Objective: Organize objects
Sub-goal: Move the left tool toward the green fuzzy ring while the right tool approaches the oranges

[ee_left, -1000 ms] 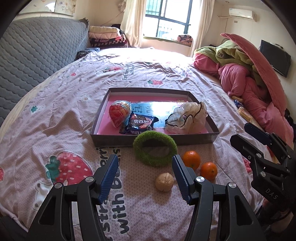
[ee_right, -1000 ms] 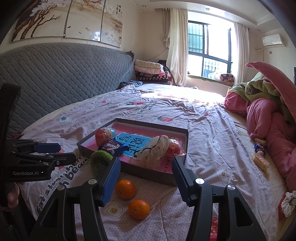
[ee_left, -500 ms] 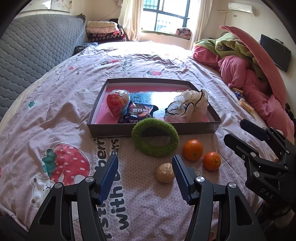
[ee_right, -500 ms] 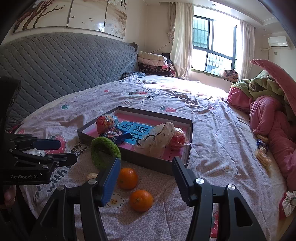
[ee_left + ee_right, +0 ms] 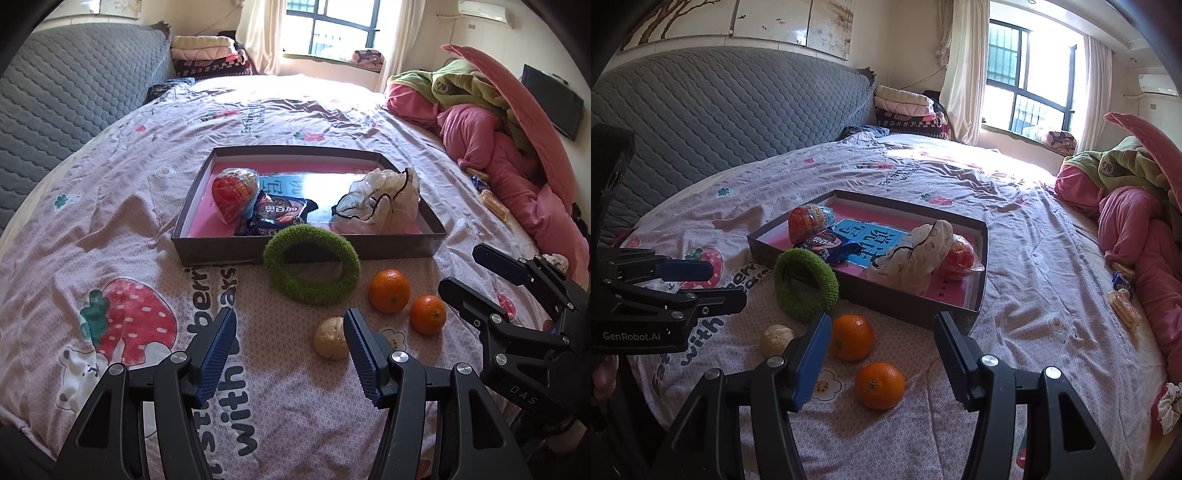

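Observation:
A shallow dark box (image 5: pixel 306 254) (image 5: pixel 916 314) with a pink floor lies on the bed. It holds a red snack bag (image 5: pixel 233 192), a dark biscuit packet (image 5: pixel 275 216) and a white plastic bag (image 5: pixel 380 201). A green fuzzy ring (image 5: pixel 312 269) (image 5: pixel 805 282) leans on its front wall. Two oranges (image 5: pixel 389 290) (image 5: pixel 427 314) and a walnut (image 5: pixel 330 341) lie in front. My left gripper (image 5: pixel 290 349) is open and empty just left of the walnut. My right gripper (image 5: pixel 879 356) is open and empty above the oranges (image 5: pixel 851 336) (image 5: pixel 880 384).
Pink and green quilts (image 5: pixel 498 129) are heaped on the right side of the bed. A grey quilted headboard (image 5: pixel 720 129) stands at the left. Small snack packs (image 5: pixel 1123 299) lie by the quilts. The bed's front edge is just below the grippers.
Both grippers have drawn back and risen a little, so the box and fruit sit farther ahead in both views. Both stay open. No object has moved.

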{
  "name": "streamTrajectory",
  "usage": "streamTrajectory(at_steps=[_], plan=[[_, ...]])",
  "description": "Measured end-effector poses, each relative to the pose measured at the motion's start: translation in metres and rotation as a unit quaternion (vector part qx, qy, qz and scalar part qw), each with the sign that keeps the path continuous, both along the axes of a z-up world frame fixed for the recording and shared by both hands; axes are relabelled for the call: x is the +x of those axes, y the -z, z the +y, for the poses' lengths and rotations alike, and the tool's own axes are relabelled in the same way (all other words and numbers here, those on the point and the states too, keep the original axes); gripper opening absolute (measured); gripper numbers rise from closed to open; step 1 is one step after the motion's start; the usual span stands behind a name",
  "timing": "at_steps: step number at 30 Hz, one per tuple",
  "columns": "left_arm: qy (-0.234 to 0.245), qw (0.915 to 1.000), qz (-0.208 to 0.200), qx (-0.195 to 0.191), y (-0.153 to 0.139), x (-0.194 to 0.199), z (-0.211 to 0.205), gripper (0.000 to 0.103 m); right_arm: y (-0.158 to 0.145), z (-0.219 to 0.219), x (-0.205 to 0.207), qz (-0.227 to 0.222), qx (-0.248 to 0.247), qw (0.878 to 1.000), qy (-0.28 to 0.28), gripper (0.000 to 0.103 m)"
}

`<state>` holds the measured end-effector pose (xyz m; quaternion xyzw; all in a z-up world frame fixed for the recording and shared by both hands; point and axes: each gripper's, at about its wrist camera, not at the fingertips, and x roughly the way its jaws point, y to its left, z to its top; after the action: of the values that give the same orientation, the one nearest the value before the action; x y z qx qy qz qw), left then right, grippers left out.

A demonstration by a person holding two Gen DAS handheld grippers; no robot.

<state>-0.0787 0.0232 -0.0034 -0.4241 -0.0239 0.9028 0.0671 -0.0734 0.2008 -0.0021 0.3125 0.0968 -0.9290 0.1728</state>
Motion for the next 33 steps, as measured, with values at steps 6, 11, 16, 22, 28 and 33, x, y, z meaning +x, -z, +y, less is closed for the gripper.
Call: streamTrajectory(at_steps=[6,11,16,22,28,33], plan=[[0.000,1.0000,-0.008,-0.001,0.006,-0.003,0.000,0.062,0.008,-0.005,-0.002,-0.014,0.017,1.000,-0.007,0.057],[0.000,0.9999,-0.013,0.001,0.010,-0.006,-0.001,0.062,0.015,-0.007,-0.004,-0.027,0.026,0.999,-0.010,0.057],[-0.003,0.9999,-0.013,0.004,0.015,-0.009,-0.004,0.062,0.019,-0.009,-0.005,-0.030,0.034,0.999,-0.015,0.057],[-0.007,0.9997,-0.018,0.016,0.021,-0.017,-0.012,0.062,0.025,-0.014,-0.007,-0.037,0.043,0.998,-0.020,0.057],[-0.002,0.9996,-0.021,0.021,0.027,-0.023,-0.013,0.062,0.031,-0.018,-0.010,-0.045,0.048,0.998,-0.021,0.057],[0.003,0.9993,-0.024,0.027,0.032,-0.029,-0.012,0.062,0.036,-0.021,-0.013,-0.048,0.055,0.997,-0.024,0.057]])
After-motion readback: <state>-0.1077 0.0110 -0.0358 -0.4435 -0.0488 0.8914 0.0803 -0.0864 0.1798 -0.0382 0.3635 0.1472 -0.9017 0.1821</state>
